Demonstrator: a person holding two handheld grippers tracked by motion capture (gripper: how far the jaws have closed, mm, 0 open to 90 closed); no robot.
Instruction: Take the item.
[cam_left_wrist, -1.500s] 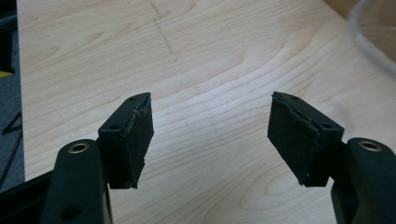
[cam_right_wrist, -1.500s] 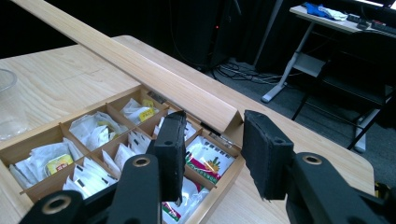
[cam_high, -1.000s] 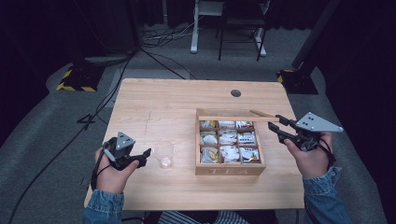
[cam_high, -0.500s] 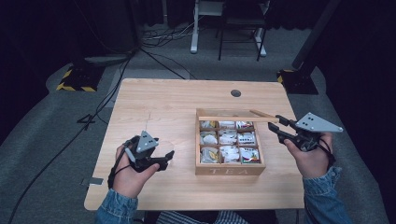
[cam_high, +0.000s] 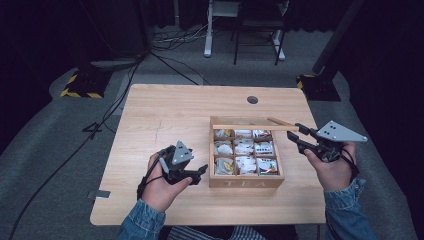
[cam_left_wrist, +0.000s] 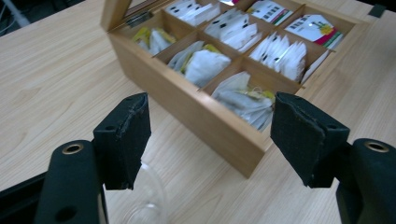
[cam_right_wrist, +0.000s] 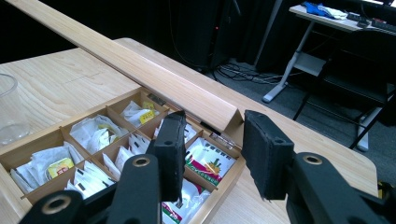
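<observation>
A wooden tea box (cam_high: 246, 181), lettered TEA on its front wall, is seen on the light wooden tabletop (cam_high: 170, 110) right of centre, with its lid (cam_high: 250, 126) raised at the far side. Its nine compartments are filled with tea bags (cam_high: 244, 148) in white and coloured wrappers. The left tongs (cam_high: 199, 172) are held just beside the box's left front corner, the jaws spread wide with nothing between them; in the left gripper view a clear plastic cup (cam_left_wrist: 145, 198) is seen low between the jaws, beneath the tongs. The right tongs (cam_high: 294, 134) are held at the right end of the raised lid, the jaws parted and nothing gripped; whether the lid is touched cannot be told.
</observation>
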